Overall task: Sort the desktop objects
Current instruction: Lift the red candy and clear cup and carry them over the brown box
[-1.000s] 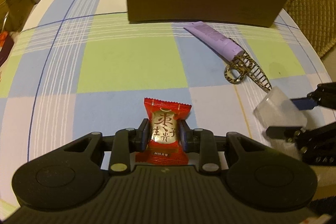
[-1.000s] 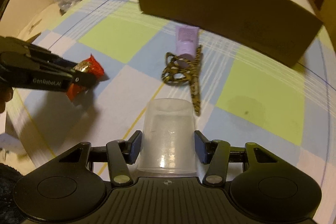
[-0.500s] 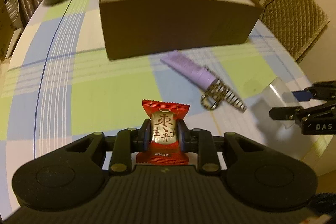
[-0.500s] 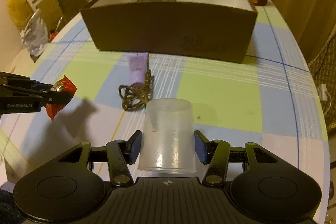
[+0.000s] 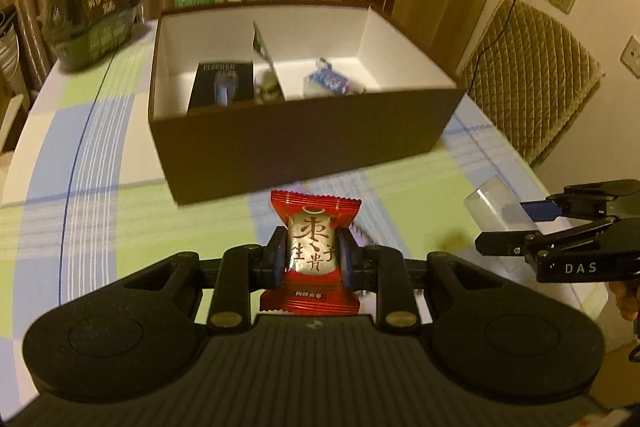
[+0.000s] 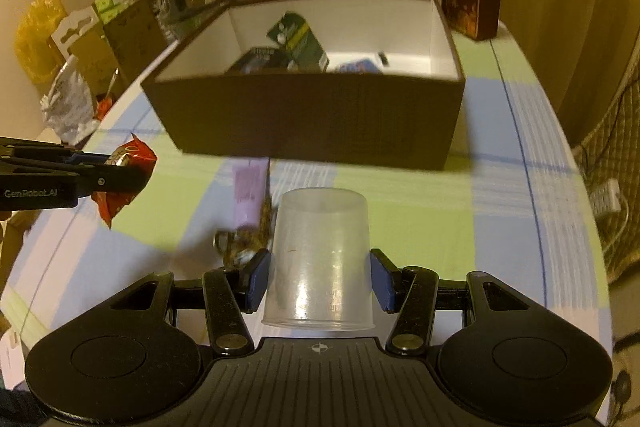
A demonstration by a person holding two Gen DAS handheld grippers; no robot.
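Left wrist view: my left tool (image 5: pixel 313 259) pinched the red candy packet (image 5: pixel 313 251), right tool (image 6: pixel 318 281) clamped the clear cup (image 6: pixel 318 259); I needed both clear above the brown box (image 5: pixel 296 139) rim before releasing.

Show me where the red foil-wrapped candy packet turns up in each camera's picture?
Left wrist view: red foil-wrapped candy packet, bottom centre, clamped between this gripper's own fingers.
Right wrist view: same packet, far left edge, held off the table.
Shared landmark: open brown cardboard box beyond it.
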